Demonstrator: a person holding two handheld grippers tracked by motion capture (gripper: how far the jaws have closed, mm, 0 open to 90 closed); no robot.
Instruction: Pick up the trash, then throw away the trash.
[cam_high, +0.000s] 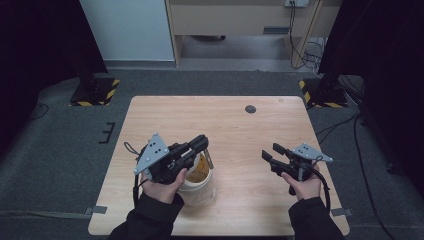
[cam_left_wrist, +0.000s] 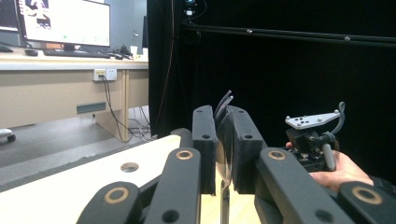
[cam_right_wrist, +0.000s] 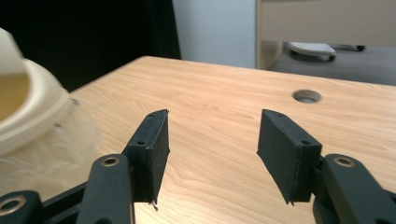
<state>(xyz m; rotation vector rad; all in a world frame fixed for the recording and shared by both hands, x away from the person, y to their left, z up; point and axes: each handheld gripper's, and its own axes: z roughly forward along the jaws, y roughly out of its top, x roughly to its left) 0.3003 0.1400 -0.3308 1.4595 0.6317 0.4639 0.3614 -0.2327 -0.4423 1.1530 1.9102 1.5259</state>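
I see a cream-coloured tub (cam_high: 200, 176) with yellowish contents sitting near the front edge of the tabletop (cam_high: 235, 130), left of its middle. A thin, flat metal utensil (cam_left_wrist: 225, 177) stands over it — what kind I cannot tell. My left tool (cam_high: 202, 144) sits directly above the tub, its jaws pinched together on the utensil; in the left gripper view the shiny strip runs down between the two black pads, and curved tips poke up above them. The left hand (cam_high: 162, 187) holds that tool from the front edge.

My right tool (cam_high: 272, 153) is well apart from the tub, toward the right side of the tabletop, jaws spread wide with nothing between them. In the right gripper view its pads frame bare wood, and the tub's rim is blurred at the left edge. The right hand (cam_high: 304, 186) grips it near the front right corner.

A round cable hole (cam_high: 250, 109) sits near the far edge of the tabletop.
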